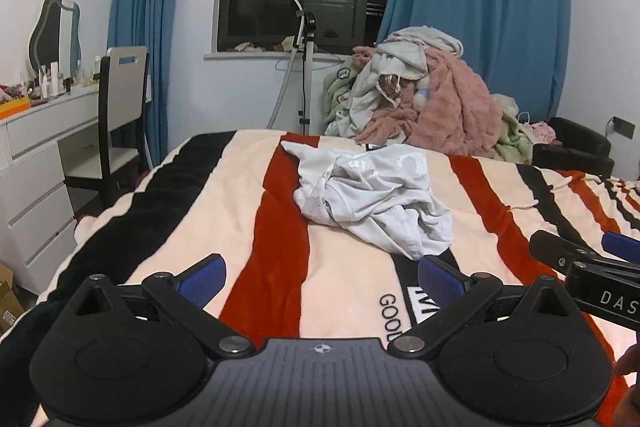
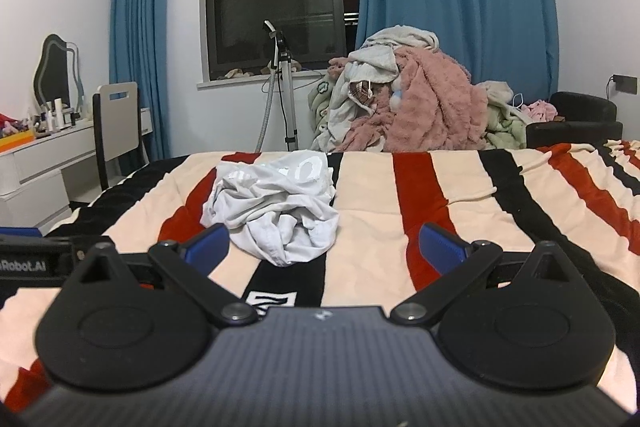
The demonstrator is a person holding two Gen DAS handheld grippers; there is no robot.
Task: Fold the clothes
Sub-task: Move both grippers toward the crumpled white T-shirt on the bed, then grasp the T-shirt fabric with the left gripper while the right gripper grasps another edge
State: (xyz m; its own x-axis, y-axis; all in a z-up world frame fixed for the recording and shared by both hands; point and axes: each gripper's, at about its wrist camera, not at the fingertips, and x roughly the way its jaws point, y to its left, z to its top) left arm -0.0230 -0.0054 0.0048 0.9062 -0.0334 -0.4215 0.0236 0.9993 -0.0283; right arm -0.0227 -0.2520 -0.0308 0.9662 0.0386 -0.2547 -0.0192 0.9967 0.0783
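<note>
A crumpled pale grey garment (image 1: 372, 195) lies in a heap on the striped blanket (image 1: 224, 211) of the bed; it also shows in the right wrist view (image 2: 276, 207). My left gripper (image 1: 322, 279) is open and empty, held low over the blanket just short of the garment's near edge. My right gripper (image 2: 324, 247) is open and empty, also low, with the garment just ahead between its left finger and centre. The right gripper's fingers (image 1: 560, 255) show at the right edge of the left wrist view.
A big pile of pink, green and grey clothes and blankets (image 1: 420, 99) sits beyond the bed's far edge. A steamer stand (image 1: 306, 75) is under the window. A white dresser (image 1: 36, 163) and chair (image 1: 120, 115) stand left. A black seat (image 1: 576, 147) is at right.
</note>
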